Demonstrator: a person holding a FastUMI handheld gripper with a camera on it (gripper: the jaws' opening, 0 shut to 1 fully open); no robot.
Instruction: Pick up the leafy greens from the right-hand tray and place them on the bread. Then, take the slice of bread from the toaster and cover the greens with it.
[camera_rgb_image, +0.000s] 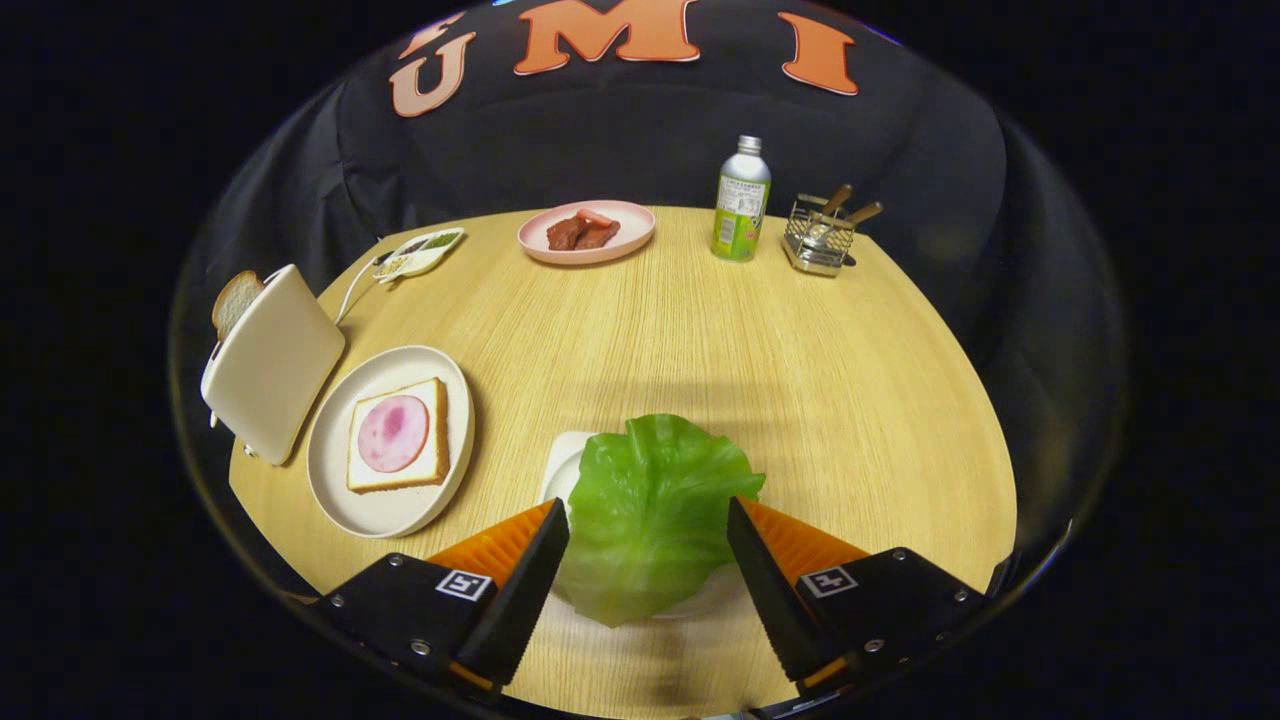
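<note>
The big round table (700, 330) has lots of bare room in the middle. The toaster (272, 362) holds bread and stands beside the plate (335, 480). The leaf (650, 510) lies on its tray between the gripper (648, 520) fingers, which are spread, maybe just touching. Pinch gently, lift straight, keep off the near edge.

gripper-mounted fisheye, steeply above table (800, 400)

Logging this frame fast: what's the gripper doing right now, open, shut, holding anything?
Gripper: open, fingers spread either side of the green lettuce leaf on its small white tray; whether they touch it cannot be told.
</note>
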